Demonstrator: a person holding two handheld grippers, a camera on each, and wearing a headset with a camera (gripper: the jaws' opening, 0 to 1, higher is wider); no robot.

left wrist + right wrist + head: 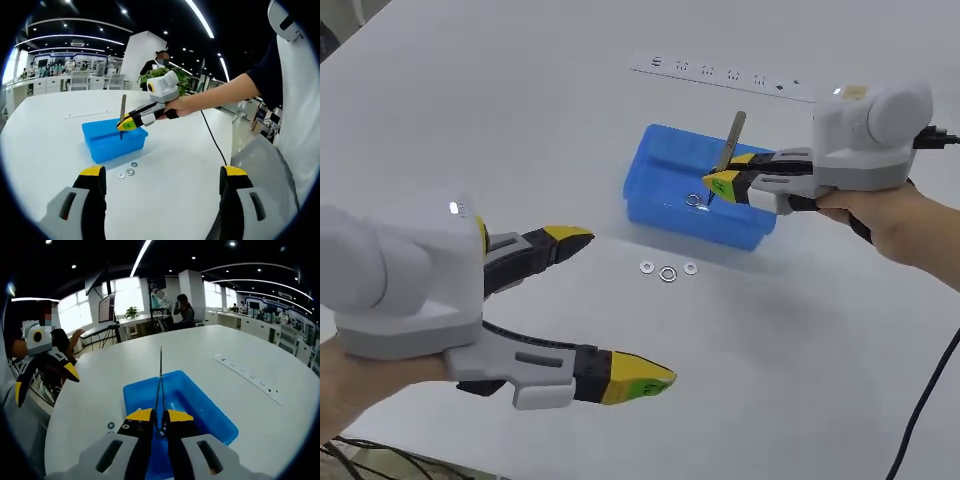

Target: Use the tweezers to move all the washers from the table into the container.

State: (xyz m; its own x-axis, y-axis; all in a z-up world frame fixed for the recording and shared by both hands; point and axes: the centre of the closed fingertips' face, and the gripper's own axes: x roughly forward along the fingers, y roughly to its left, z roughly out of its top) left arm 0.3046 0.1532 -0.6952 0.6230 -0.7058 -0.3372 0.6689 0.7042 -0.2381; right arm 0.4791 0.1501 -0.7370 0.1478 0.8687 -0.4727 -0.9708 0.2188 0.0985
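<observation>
Holding tweezers [732,138] clamped in your right gripper [723,184], tips down in the blue container [660,218], likely releasing the washer [695,200] at the tips | left gripper [613,307] jaws wide, idle | three washers [667,271] on the table [520,120], just before the container.

Blue container [690,228]; silver washers [667,273], tweezers [732,140]; white table [520,120]; yellow-tipped black jaws.

Open-plan office: rows of desks [267,324], a monitor [106,308], strip lights [143,255].

Three views, one shared container [670,222]
</observation>
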